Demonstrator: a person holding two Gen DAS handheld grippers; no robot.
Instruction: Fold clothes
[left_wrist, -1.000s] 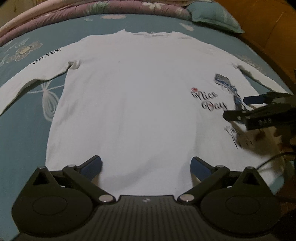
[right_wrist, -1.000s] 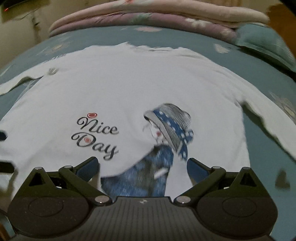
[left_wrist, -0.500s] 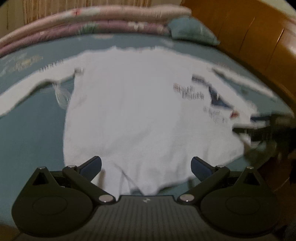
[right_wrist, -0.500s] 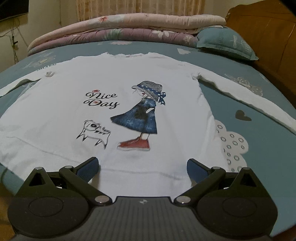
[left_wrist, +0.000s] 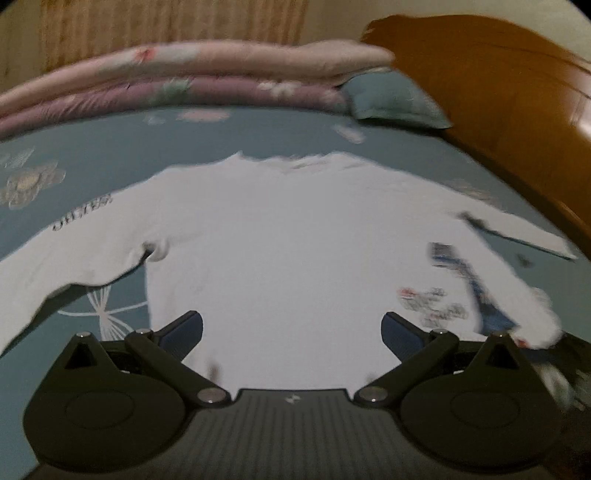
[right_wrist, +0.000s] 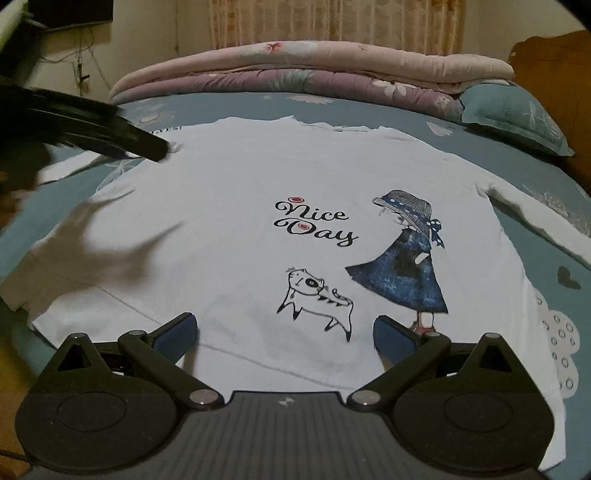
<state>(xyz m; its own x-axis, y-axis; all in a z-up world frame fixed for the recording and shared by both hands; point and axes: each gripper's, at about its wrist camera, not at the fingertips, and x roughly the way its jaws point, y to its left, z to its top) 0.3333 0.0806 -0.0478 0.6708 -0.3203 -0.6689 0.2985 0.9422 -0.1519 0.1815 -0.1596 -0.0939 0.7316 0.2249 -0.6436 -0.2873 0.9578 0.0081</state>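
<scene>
Basically nothing folded so far: shirt (right_wrist: 258, 177) lies flat, print up, sleeves out across the bed (right_wrist: 229, 105), both grippers' jaws wide, holding nothing

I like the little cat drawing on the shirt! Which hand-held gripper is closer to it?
The right. The right hand-held gripper sits just below the cat drawing, which lies between its open fingers. The left hand-held gripper hovers over the blank side of the white shirt, farther away.

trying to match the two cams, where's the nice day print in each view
Left wrist: Nice Day print, blurred, low right, just above the right finger.
Right wrist: Nice Day print, sharp, centre, left of the printed girl.
Shared landmark: folded quilts behind the shirt.
</scene>
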